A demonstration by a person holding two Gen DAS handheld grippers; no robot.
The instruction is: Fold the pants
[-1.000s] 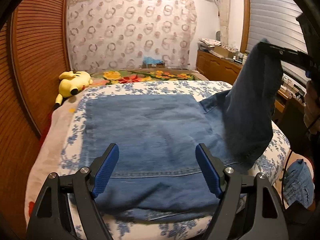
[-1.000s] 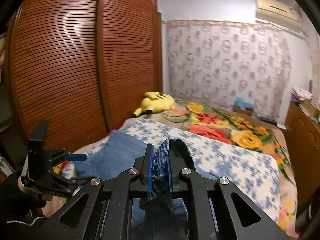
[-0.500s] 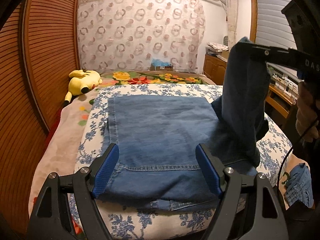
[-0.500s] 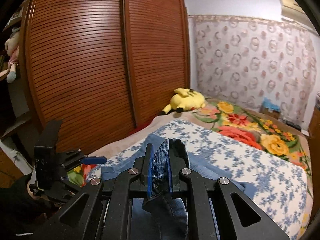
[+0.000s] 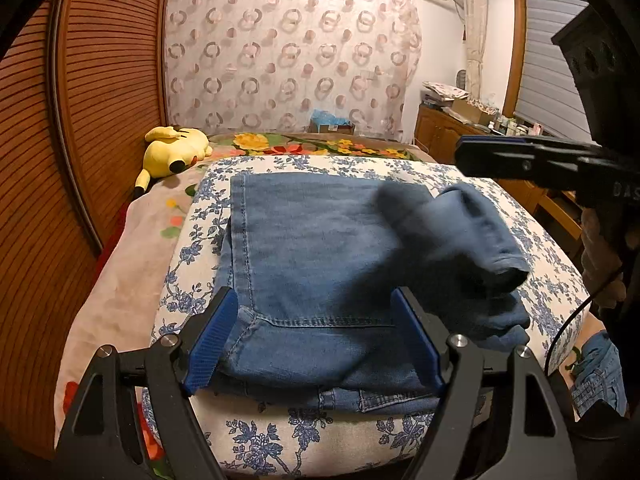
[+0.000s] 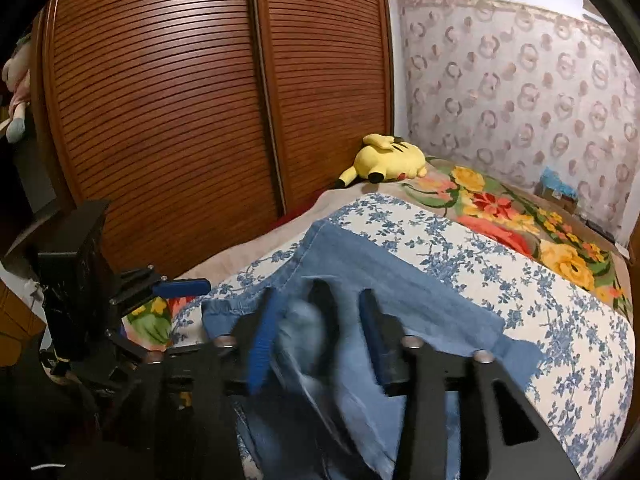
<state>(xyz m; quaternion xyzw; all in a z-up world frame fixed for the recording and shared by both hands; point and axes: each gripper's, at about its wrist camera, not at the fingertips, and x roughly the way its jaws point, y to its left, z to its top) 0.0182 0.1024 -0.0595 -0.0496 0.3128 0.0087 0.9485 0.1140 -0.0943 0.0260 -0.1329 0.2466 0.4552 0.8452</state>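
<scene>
The right gripper (image 6: 320,340) is opening to drop the leg (image 5: 460,236) across the pants (image 5: 312,248) mid-bed (image 5: 532,240); the left gripper (image 5: 316,344) hovers apart, empty.

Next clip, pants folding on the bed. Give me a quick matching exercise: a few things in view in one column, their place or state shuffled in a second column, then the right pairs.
Things:
1. jeans
2. yellow plush toy
3. left claw
4. right claw

Places or states:
A. lying near the slatted wardrobe doors
B. jaws opening, loose denim between them
C. spread on the blue-flowered cover
D. wide open above the near edge of the denim

Pairs: 1-C, 2-A, 3-D, 4-B
</scene>
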